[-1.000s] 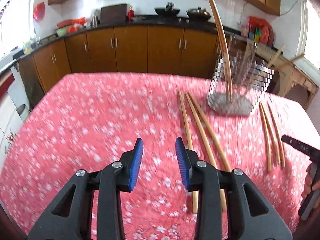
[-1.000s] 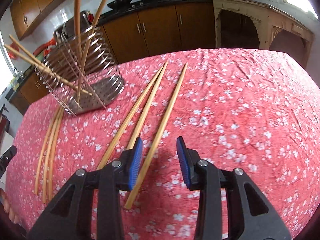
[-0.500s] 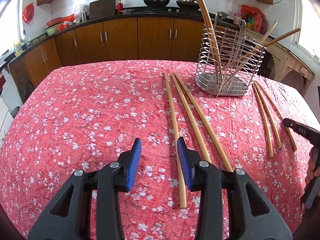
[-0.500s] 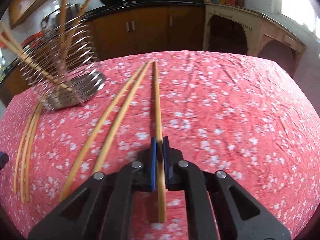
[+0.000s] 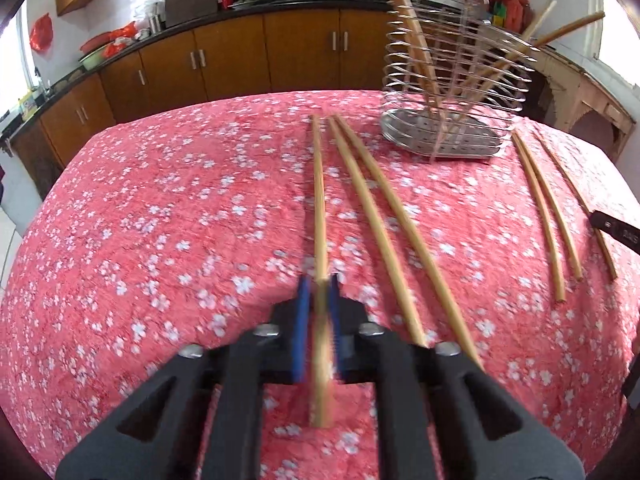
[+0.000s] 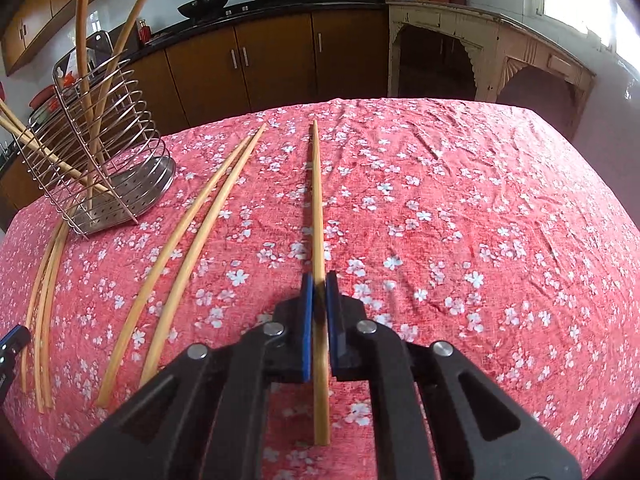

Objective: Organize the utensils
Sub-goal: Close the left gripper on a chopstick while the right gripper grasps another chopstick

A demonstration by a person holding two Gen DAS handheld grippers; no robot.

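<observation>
Grippers (image 5: 319, 288) (image 6: 319, 284) angled down, pinching sticks (image 5: 319, 208) (image 6: 317, 208)

blurred: left tongs (image 5: 319, 280) | cut off: holder (image 5: 452, 80) sticks' tops

The left gripper (image 5: 319, 284) now has its blue pads (image 5: 303, 320) clamped on the nearest long wooden stick (image 5: 319, 200) of the three lying side by side on the red floral tablecloth (image 5: 160, 220); a second ago its jaws stood open above the cloth with nothing between them, and they have just been closing. It also sits lower and closer to the cloth, and the stick now runs straight out from between its pads.

The right gripper (image 6: 319, 280) was open around a stick (image 6: 317, 208) a second ago; it now grips that stick, which points straight ahead, apart from its two neighbours (image 6: 192, 232).
</observation>
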